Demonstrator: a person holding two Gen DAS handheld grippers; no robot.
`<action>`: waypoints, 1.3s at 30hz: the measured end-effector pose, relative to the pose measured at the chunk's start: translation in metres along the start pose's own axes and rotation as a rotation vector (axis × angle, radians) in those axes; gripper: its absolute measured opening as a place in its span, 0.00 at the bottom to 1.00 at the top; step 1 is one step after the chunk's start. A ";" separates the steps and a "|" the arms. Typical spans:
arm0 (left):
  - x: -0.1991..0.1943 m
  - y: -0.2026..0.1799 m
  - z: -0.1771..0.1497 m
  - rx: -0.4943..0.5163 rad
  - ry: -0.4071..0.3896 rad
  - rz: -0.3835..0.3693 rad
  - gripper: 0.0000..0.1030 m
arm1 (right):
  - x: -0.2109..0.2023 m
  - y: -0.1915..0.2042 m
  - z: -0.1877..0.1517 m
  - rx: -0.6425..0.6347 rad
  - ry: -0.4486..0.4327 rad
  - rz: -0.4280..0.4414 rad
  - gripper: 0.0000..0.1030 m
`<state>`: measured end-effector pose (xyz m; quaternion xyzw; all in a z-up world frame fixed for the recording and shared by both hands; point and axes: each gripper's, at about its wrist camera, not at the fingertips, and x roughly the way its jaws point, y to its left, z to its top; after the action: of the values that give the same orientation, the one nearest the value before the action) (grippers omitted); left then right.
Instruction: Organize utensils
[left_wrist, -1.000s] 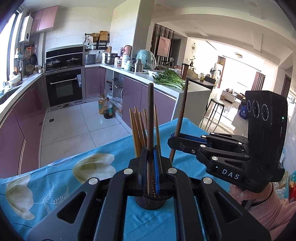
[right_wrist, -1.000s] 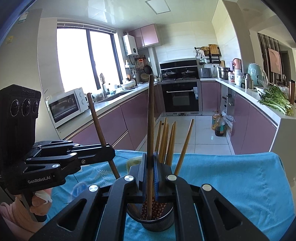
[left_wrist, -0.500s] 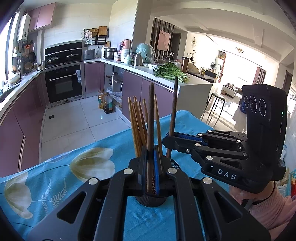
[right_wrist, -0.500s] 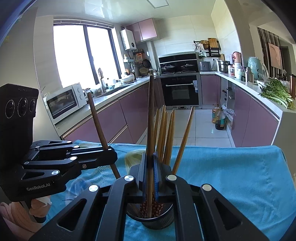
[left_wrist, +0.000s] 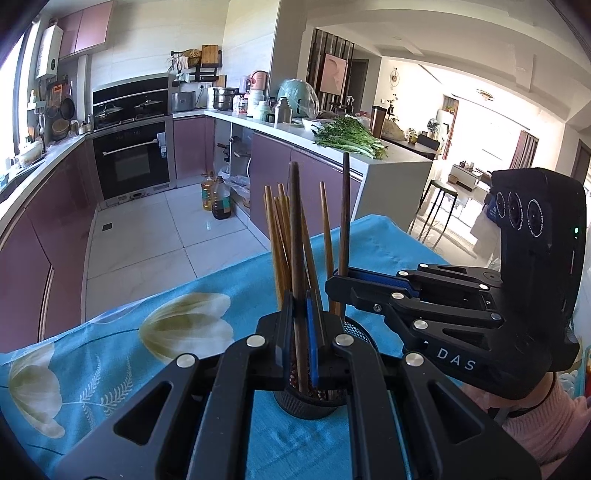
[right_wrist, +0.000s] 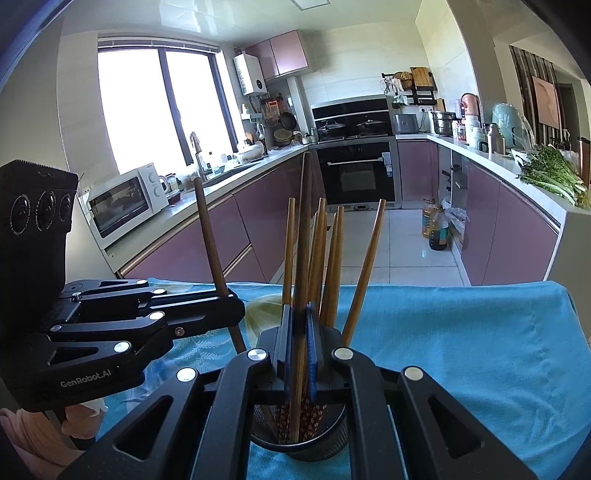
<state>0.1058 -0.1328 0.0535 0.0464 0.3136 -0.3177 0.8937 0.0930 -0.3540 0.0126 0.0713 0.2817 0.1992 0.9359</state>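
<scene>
The black mesh holder (left_wrist: 314, 400) stands on the blue floral tablecloth (left_wrist: 110, 354), crowded with light bamboo chopsticks (left_wrist: 277, 240). The left gripper (left_wrist: 300, 332) clamps one dark chopstick (left_wrist: 295, 229) upright over it. At three o'clock the right gripper (left_wrist: 338, 282) pinches another dark chopstick (left_wrist: 345, 206), just beside. The cloth's far edge at twelve o'clock drops to tiled floor (left_wrist: 147, 236).

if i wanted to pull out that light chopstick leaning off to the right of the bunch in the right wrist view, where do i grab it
Grip the leaning light chopstick on its upper shaft, coming from the right side. It tilts away from the other chopsticks in the black mesh holder, so its upper half stands free, while its base is crowded inside the cup.
</scene>
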 end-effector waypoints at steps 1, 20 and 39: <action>0.002 0.001 0.000 -0.001 0.003 0.001 0.07 | 0.001 -0.001 0.000 0.005 0.001 0.000 0.06; 0.032 0.023 -0.019 -0.047 0.052 0.021 0.26 | 0.002 -0.001 -0.010 0.019 0.008 -0.007 0.09; -0.056 0.051 -0.075 -0.115 -0.185 0.327 0.95 | -0.021 0.034 -0.044 -0.074 -0.099 -0.074 0.94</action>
<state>0.0626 -0.0409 0.0204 0.0161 0.2358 -0.1529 0.9596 0.0409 -0.3312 -0.0055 0.0363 0.2298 0.1712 0.9574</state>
